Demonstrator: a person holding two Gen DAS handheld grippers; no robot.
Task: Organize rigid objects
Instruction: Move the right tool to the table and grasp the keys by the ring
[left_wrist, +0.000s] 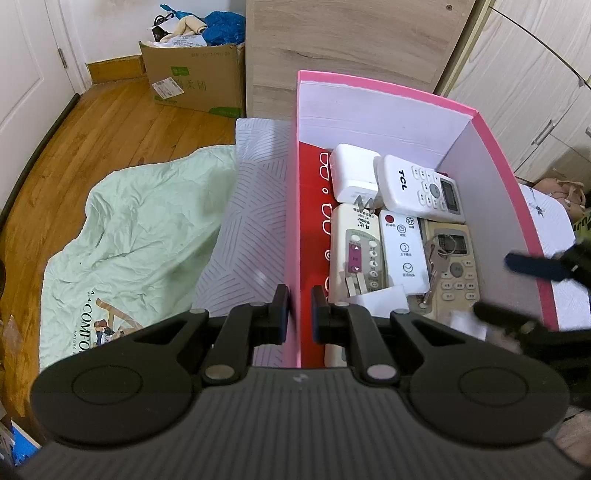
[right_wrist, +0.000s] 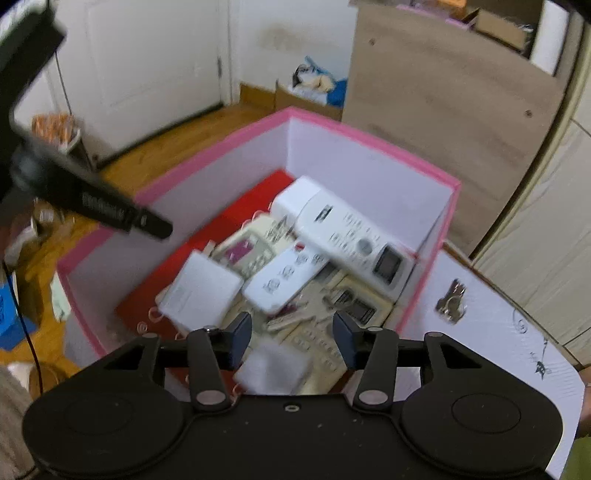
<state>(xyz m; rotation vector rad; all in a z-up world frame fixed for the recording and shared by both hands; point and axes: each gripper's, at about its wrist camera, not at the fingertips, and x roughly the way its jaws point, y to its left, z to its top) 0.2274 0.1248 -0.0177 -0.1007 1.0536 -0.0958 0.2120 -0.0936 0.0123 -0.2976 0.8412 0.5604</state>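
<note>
A pink box (left_wrist: 495, 140) with white inner walls holds several remote controls, a white TCL remote (left_wrist: 417, 188), a white charger block (left_wrist: 352, 171), a key set (left_wrist: 434, 262) and a red packet (left_wrist: 314, 206). My left gripper (left_wrist: 300, 314) is shut on the box's left wall. My right gripper (right_wrist: 292, 341) is open and empty above the near end of the box (right_wrist: 373, 138); it shows at the right in the left wrist view (left_wrist: 517, 288). A second key set (right_wrist: 451, 301) lies on the white surface right of the box.
The box stands on a white patterned surface (right_wrist: 509, 354). A green quilt (left_wrist: 140, 236) and a striped pillow (left_wrist: 255, 206) lie left of it. A cardboard box (left_wrist: 195, 77) stands on the wood floor by a wooden cabinet (left_wrist: 351, 40). A white door (right_wrist: 147, 66) is at the back.
</note>
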